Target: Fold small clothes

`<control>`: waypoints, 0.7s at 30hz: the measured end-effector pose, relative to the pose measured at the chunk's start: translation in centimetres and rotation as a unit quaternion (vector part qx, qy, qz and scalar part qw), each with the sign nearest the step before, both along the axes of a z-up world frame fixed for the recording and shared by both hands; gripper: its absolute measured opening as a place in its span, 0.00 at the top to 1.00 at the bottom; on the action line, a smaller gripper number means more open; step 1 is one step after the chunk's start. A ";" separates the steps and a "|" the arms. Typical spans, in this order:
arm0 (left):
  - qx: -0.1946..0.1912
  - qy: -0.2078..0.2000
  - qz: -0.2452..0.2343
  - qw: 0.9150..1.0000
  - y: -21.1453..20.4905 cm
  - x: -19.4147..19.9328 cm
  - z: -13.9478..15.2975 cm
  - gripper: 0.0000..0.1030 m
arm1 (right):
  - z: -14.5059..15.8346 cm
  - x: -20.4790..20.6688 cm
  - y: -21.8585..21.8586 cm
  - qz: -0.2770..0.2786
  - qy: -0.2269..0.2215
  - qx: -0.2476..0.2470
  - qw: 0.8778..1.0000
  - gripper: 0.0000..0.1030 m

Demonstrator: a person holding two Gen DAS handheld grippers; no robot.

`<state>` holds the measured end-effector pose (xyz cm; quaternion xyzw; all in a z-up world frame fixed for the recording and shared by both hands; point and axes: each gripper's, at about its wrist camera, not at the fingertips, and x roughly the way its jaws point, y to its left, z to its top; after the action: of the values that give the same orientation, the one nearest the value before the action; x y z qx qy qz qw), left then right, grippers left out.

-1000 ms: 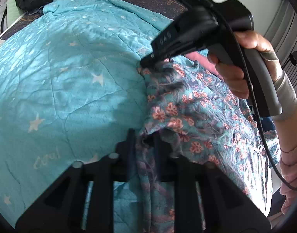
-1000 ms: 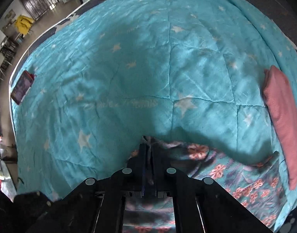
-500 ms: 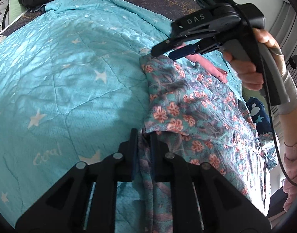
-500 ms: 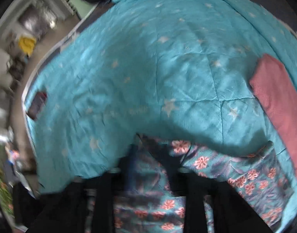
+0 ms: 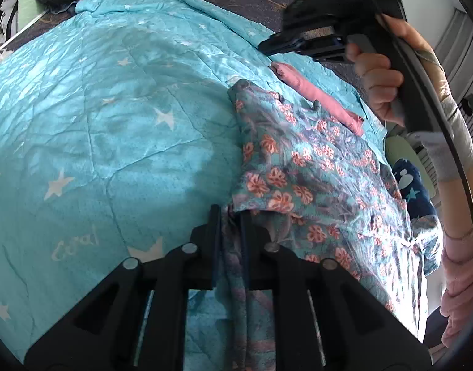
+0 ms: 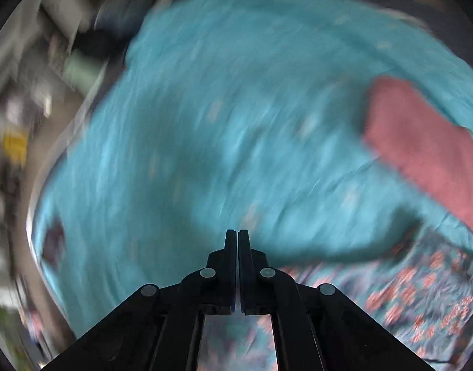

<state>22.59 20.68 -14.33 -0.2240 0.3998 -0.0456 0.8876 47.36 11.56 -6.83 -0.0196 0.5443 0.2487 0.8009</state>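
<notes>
On the teal quilt, your left gripper still pinches the floral garment; your right gripper, lifted upper right, has released it and closed empty

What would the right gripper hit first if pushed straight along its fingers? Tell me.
Most likely the bare teal quilt. The right gripper is shut and empty, its tips over the quilt; the floral garment and pink cloth lie off to the side. Blur leaves depth uncertain.

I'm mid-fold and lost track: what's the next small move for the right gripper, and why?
Probably bring the right gripper back down onto the floral garment's far corner. Its jaws are shut on nothing above the blue quilt, while the left gripper pinches the near edge.
</notes>
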 end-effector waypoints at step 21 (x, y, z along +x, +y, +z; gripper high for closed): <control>0.085 -0.041 0.068 0.993 -0.4 -5.9 7.6 0.75 | -1.3 -29.6 -46.1 -0.327 -0.071 0.004 0.942 0.80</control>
<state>16.73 20.28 -6.73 -0.1729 0.3490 0.0401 0.9202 17.79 -34.53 -8.17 0.1452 0.4617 -0.0269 0.8746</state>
